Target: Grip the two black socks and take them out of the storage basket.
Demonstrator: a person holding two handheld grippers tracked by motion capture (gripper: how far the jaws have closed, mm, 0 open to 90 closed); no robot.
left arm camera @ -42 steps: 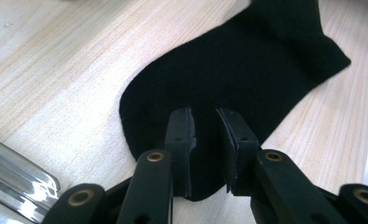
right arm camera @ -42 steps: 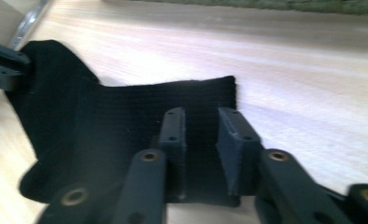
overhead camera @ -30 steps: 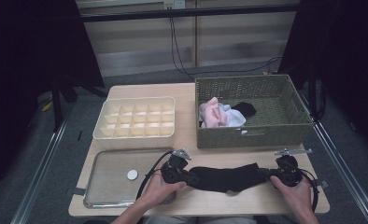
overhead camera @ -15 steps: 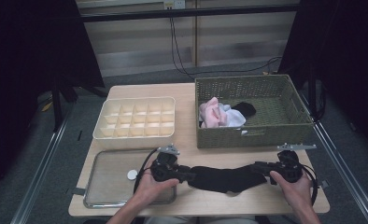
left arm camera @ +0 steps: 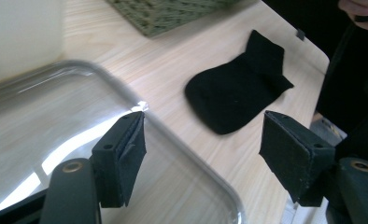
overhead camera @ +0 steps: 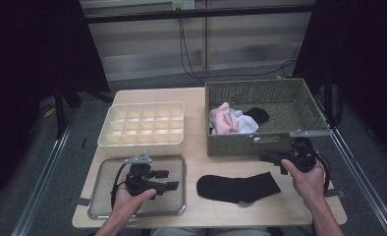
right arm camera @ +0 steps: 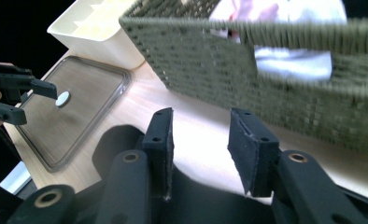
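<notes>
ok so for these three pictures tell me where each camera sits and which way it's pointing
High view: above the person's side of the table, looking forward and down; both forearms and hands enter from the bottom.
Left gripper view: rides the left gripper over the clear tray, facing the black sock; its open fingers rise from the bottom.
Right gripper view: rides the right gripper, facing the green basket; its own fingers show.
Shared: both gripper views show the tray, sock and basket.

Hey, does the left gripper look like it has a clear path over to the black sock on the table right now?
Probably yes. The left gripper is open with nothing between its jaws, and the black sock lies flat beside it, with bare table and the tray rim between them.
</notes>
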